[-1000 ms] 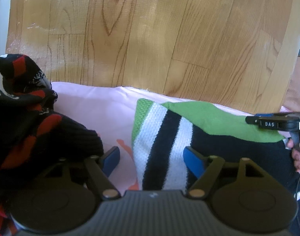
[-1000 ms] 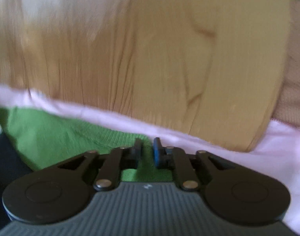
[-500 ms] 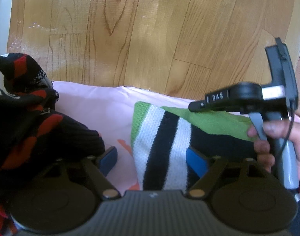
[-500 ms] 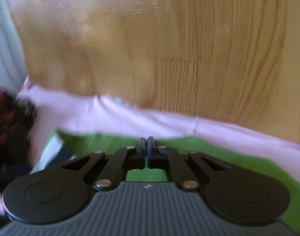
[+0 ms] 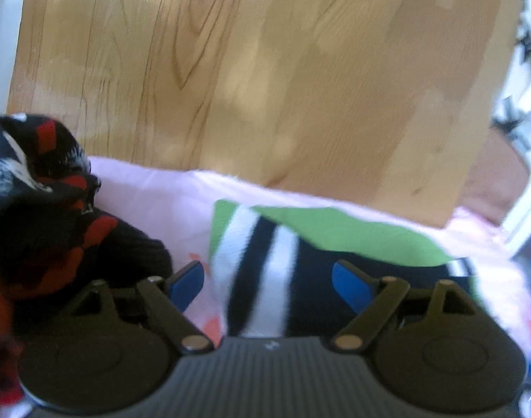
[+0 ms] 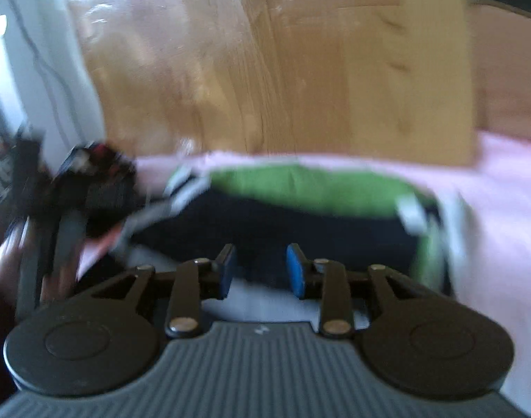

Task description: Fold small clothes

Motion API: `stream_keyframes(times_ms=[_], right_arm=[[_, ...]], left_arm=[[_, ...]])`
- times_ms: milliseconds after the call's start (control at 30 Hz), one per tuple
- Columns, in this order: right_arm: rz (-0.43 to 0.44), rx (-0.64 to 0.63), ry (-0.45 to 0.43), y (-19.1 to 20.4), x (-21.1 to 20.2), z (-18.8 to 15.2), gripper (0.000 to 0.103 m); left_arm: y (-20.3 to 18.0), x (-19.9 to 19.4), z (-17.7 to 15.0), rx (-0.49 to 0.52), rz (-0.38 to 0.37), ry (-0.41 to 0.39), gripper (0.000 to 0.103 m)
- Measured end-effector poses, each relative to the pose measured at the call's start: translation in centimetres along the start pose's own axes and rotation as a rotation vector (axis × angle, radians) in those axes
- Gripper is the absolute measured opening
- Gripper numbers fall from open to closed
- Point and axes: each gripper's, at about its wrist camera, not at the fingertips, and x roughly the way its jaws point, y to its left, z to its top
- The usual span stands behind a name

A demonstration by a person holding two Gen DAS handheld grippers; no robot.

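Folded striped garment (image 5: 265, 264), in green, white and black, lying on a pink cloth (image 5: 168, 202) beside a wood-grain floor (image 5: 265, 87); a black-and-red garment (image 5: 46, 216) is heaped at the cloth's left end. The left gripper (image 5: 268, 278) is spread wide and grasps nothing, its blue pads (image 5: 351, 284) straddling the garment's striped end just ahead of it. The right gripper (image 6: 260, 271), seen blurred, is partly parted and empty, with the garment's dark panel (image 6: 283, 223) lying directly beyond its fingertips.
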Motion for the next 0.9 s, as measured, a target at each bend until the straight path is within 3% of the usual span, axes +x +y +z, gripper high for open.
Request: stream_keyframes(times_ms=[67, 167, 200, 267, 433, 667, 767, 833, 867, 900], right_arm=[[-0.030, -0.006, 0.023, 0.3, -2.7, -3.8, 0.036], [-0.075, 0.004, 0.110, -0.1, -6.0, -9.8, 0.036], [-0.108, -0.033, 0.064, 0.2, -7.8, -11.2, 0.036], [-0.168, -0.072, 0.058, 0.6, -10.5, -13.1, 0.036], [-0.080, 0.098, -0.045, -0.9, -16.3, -14.6, 0.037], [0.054, 0.263, -0.049, -1.4, -18.9, -18.6, 0.038], [0.088, 0.285, -0.026, -0.8, -18.5, -20.0, 0.038], [0.114, 0.297, -0.025, -0.3, -17.9, -20.4, 0.033], [0.127, 0.300, -0.025, -0.1, -17.9, -20.4, 0.015], [0.156, 0.308, -0.011, 0.1, -17.6, -20.2, 0.011]], left_arm=[[-0.6, -2.9, -1.0, 0.032, -0.049, -0.014, 0.086], [-0.6, -8.0, -3.6, 0.097, -0.060, -0.011, 0.087], [-0.1, -9.7, -4.7, 0.101, -0.064, -0.003, 0.087], [1.1, -13.3, -6.8, 0.085, -0.079, 0.022, 0.088], [2.9, -20.2, -11.3, 0.036, -0.077, 0.081, 0.089], [4.3, -22.4, -16.6, -0.098, -0.070, 0.203, 0.083], [4.7, -22.2, -18.4, -0.165, -0.139, 0.274, 0.061], [4.3, -21.5, -19.4, -0.168, -0.178, 0.329, 0.032], [3.9, -21.3, -19.7, -0.151, -0.163, 0.323, 0.026], [3.5, -21.2, -19.8, -0.126, -0.144, 0.320, 0.018]])
